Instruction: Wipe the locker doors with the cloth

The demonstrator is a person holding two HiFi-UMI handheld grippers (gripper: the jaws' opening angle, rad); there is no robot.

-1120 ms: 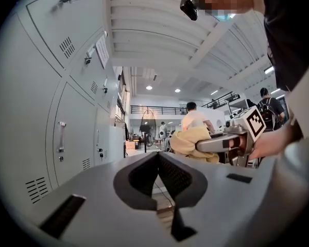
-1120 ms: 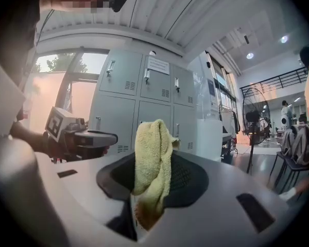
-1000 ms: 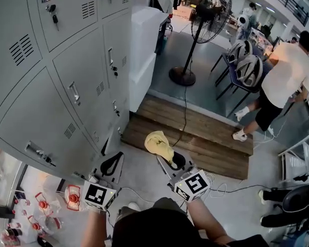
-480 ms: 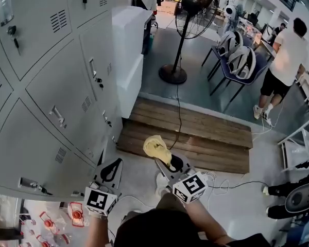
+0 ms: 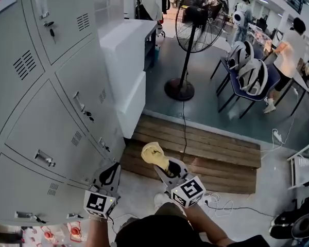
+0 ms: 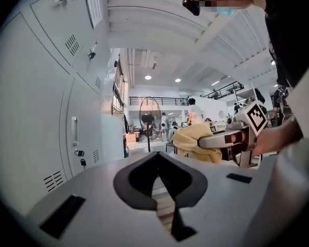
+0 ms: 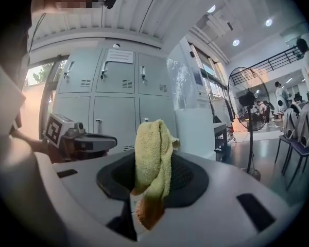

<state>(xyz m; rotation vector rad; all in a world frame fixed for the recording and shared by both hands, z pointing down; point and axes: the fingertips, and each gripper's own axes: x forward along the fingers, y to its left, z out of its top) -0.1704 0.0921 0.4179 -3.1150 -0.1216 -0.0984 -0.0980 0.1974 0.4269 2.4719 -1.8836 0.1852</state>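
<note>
We're holding the yellow cloth (image 5: 153, 154) in the right tongs (image 5: 164, 163), clenched tight on it. It's bunched above the tips, near the locker doors (image 5: 51, 117) but not touching. We're keeping the left tongs (image 5: 112, 171) closed w/ nothing inside, by the bottom lockers.

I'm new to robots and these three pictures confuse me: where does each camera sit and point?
Head view: on the person's head, looking steeply down at the lockers, left gripper and right gripper; forearms show.
Left gripper view: on the left gripper, looking along its shut, empty jaws toward the fan; the right hand shows.
Right gripper view: on the right gripper, facing the lockers past the cloth it clamps.
Shared: all show the cloth.
</note>
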